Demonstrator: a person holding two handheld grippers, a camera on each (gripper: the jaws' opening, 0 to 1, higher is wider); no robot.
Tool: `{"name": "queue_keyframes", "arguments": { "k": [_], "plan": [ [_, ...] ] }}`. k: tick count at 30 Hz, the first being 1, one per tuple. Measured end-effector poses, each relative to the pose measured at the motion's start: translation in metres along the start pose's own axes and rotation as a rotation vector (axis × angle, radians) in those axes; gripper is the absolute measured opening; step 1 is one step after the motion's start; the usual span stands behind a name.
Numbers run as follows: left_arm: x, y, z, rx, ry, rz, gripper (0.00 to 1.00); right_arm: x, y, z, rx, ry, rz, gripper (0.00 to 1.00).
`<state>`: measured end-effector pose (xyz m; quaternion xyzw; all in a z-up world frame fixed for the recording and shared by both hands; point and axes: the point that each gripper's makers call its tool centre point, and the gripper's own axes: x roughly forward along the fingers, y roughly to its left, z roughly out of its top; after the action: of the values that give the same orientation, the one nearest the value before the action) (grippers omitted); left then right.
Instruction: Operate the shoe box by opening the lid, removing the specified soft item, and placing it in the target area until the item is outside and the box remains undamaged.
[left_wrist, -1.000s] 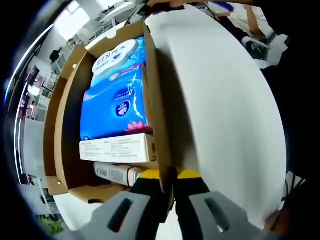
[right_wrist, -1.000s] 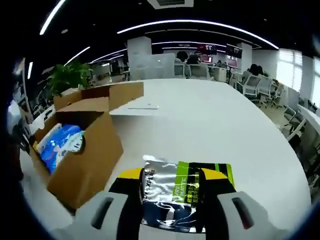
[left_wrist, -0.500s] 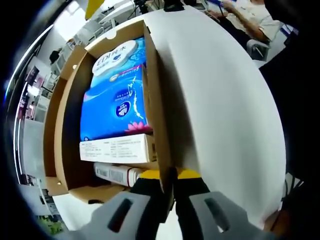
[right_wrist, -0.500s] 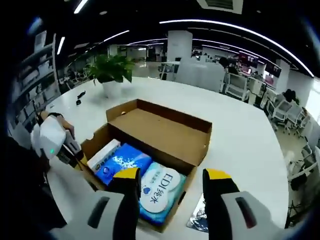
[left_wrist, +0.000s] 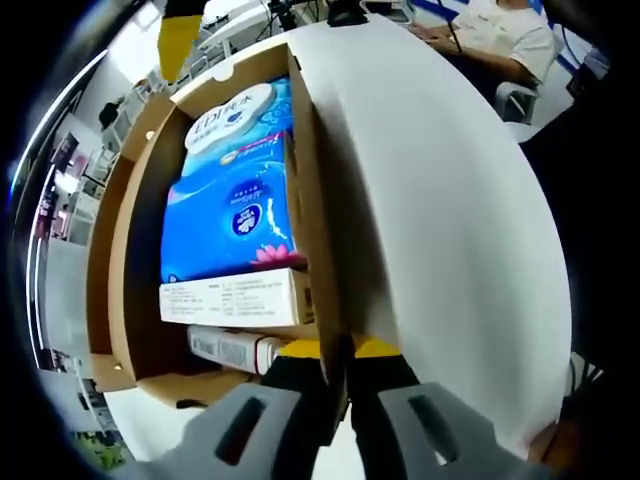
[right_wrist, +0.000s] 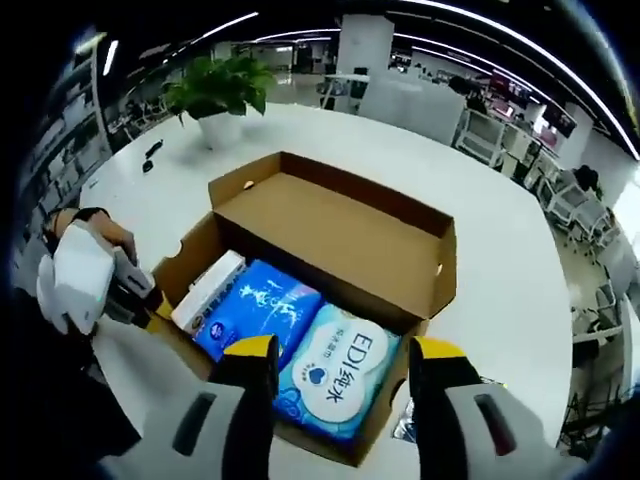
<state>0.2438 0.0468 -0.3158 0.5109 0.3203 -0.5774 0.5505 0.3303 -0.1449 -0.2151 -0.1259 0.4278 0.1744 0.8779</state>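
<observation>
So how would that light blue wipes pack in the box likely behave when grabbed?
The wipes pack looks like a soft film pouch, so it would probably dent and sag rather than stay stiff. Its glossy wrap may be slippery. It sits snug against the blue pack, so lifting might drag on the neighbour or the box.

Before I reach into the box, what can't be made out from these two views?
- Small white box, left gripper view: label print too small to read.
- Item below that box, left gripper view: mostly hidden by the shoe box wall and the left gripper.
- Silver pouch on the table, right gripper view: nearly all hidden behind the right gripper and box corner.
- Anything under the blue tissue pack and wipes pack: covered.
</observation>
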Motion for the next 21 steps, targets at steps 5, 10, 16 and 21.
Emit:
{"name": "queue_keyframes", "arguments": {
  "k": [5, 10, 16, 21],
  "plan": [
    [0.0, 0.0, 0.0, -0.001, -0.002, 0.001, 0.05, 0.014, 0.005, -0.014, 0.018, 0.074, 0.012, 0.55],
    [0.0, 0.002, -0.001, -0.001, 0.0, 0.002, 0.05, 0.028, 0.003, -0.025, 0.021, 0.136, 0.005, 0.57],
    [0.001, 0.003, -0.001, 0.0, 0.0, 0.0, 0.05, 0.038, 0.015, -0.035, 0.053, 0.197, 0.01, 0.6],
    [0.001, 0.004, -0.001, 0.001, -0.002, 0.0, 0.05, 0.044, 0.011, -0.035, 0.054, 0.218, -0.023, 0.61]
  ]
}}
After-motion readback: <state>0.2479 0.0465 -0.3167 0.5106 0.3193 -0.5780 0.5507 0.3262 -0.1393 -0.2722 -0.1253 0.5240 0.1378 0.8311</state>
